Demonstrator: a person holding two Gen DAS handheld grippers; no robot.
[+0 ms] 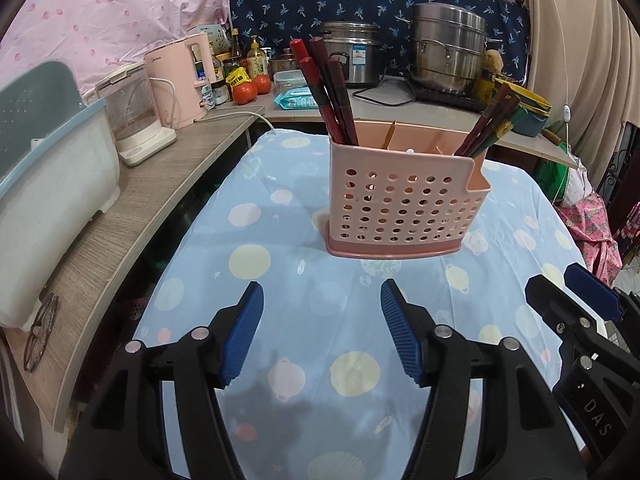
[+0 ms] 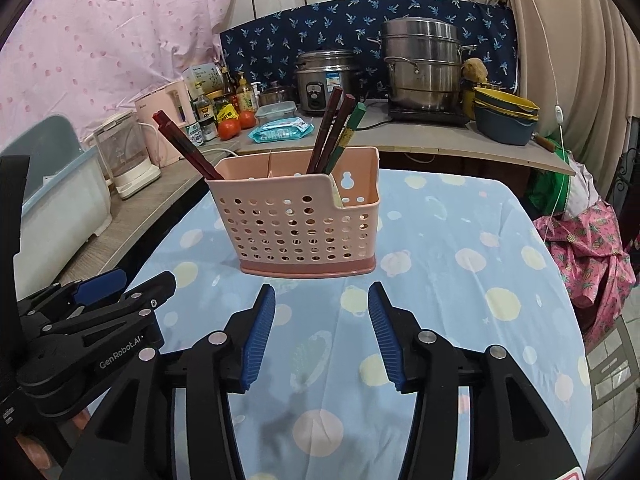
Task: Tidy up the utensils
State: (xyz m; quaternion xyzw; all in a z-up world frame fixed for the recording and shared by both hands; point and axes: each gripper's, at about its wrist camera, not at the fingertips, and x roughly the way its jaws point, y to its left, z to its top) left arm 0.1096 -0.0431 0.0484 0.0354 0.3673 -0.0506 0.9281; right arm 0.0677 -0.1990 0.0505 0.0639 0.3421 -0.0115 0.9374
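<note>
A pink perforated holder (image 1: 404,204) is standing upright on the desk (image 1: 280,280), which is wearing a blue cloth with pale dots. The left tongs (image 1: 322,332) are hovering in front of the holder, spread wide and gripping nothing; the right tongs (image 2: 322,330) are doing the same, a little less wide. Only the left wrist view is showing a pair of glasses (image 1: 40,332) lying on the side shelf left of the holder. Only the right wrist view is showing the keyhole slot in the holder's right end wall. The holder's long side is facing both cameras. In its left end, red chopsticks (image 1: 328,92) are leaning up and left; four tips are countable. In its right end, dark chopsticks (image 2: 332,132) are tilting up and right, three sticks in the right view, one green.
</note>
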